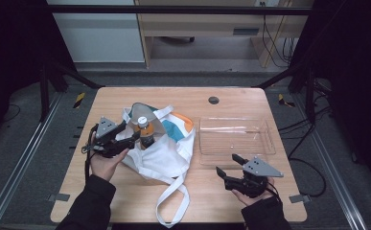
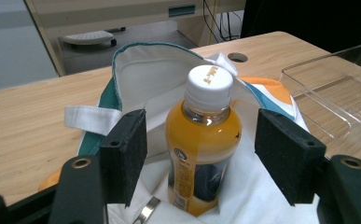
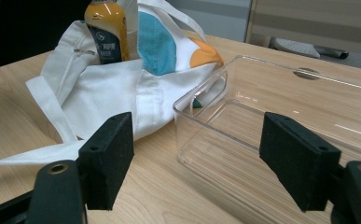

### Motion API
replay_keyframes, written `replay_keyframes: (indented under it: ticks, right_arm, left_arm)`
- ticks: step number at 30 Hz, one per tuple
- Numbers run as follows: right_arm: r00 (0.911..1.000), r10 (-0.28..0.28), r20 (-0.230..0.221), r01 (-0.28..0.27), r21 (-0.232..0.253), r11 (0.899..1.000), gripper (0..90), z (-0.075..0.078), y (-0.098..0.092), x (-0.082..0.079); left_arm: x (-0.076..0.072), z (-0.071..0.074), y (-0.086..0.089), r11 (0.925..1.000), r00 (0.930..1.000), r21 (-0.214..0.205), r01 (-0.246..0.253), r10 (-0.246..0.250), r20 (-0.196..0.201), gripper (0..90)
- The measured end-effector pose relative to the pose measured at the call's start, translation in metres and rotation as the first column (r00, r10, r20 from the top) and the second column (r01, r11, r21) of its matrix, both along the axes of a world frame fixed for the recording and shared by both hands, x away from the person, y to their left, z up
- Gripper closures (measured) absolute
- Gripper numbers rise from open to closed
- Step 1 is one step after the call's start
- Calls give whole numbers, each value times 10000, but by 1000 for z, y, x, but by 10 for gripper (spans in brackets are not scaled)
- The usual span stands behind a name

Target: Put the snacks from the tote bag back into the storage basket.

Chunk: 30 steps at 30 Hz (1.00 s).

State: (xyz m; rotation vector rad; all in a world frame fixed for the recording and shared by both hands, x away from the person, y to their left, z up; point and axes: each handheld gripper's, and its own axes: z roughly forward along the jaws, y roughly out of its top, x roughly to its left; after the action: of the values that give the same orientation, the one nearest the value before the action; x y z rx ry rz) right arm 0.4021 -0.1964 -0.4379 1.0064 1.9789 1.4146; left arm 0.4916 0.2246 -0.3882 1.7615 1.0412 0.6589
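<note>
A bottle of orange drink with a white cap stands upright in a white cloth tote bag with teal and orange patches. In the left gripper view the bottle stands between the two black pads, which are apart and not touching it. My left gripper is open at the bag's left side. A clear plastic tray lies to the right of the bag, empty. My right gripper is open just in front of the tray, with the bag and bottle to its left.
The bag's long strap loops toward the table's front edge. A round cable hole sits at the back of the wooden table. Bare wood lies left of the bag and along the front right.
</note>
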Motion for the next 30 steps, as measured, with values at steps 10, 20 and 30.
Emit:
replay_keyframes:
  ticks: [10,20,30]
  right_arm:
    - [9997,-178,-183,175,-148,9997,252,-7,-20,-12]
    - [9985,-365,-413,352,-313,9989,253,-15,-30,-14]
    - [9981,-264,-555,241,-413,9989,291,-18,-28,-13]
  left_arm:
    - [6,-3,-8,9996,9998,248,133,-136,114,334]
    - [18,-5,-16,9996,9999,238,144,-146,84,353]
    - [27,-8,-22,9996,9999,295,5,-9,153,403]
